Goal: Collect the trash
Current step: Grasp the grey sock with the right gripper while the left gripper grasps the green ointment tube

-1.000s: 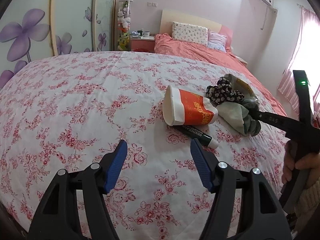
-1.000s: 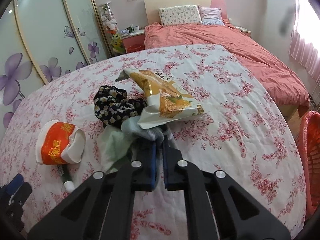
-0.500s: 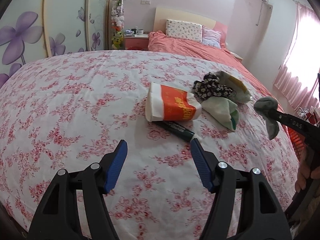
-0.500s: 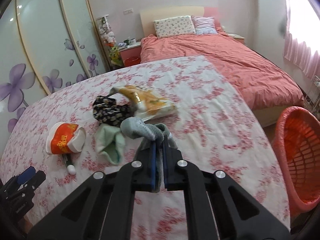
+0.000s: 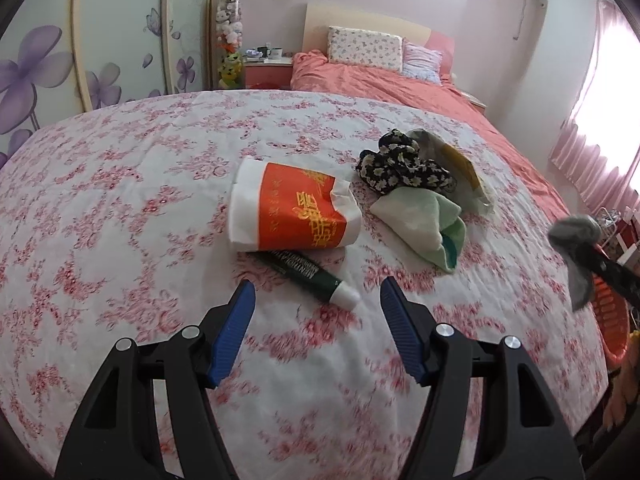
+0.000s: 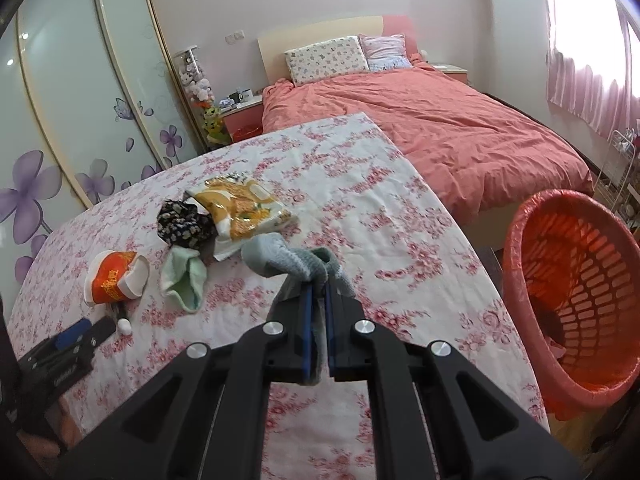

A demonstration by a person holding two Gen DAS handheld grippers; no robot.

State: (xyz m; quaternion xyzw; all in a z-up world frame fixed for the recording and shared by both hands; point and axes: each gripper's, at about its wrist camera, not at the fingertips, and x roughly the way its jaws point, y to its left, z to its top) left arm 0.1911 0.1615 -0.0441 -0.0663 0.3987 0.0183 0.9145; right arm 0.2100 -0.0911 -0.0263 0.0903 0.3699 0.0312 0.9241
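Note:
My left gripper [image 5: 317, 300] is open just short of a dark green tube [image 5: 308, 274], with nothing between its fingers. Behind the tube an orange and white paper cup [image 5: 292, 212] lies on its side on the floral sheet. To the right lie a pale green sock [image 5: 424, 224], a black floral cloth [image 5: 400, 168] and a yellow snack bag [image 6: 240, 208]. My right gripper [image 6: 316, 286] is shut on a grey sock [image 6: 292, 260], held in the air above the sheet. A red mesh basket [image 6: 572, 304] stands beside the bed on the right.
The floral sheet [image 5: 120, 208] covers a wide bed, with a coral duvet [image 6: 440, 128] and pillows beyond it. Wardrobe doors with purple flowers [image 6: 80, 100] line the left side. A pink curtain [image 5: 600, 120] and a wire rack [image 6: 620, 168] are at the right.
The right gripper has lifted the grey sock off the pile and carried it right, bringing the red basket into view. The left gripper has shifted so the tube and cup lie straight ahead.

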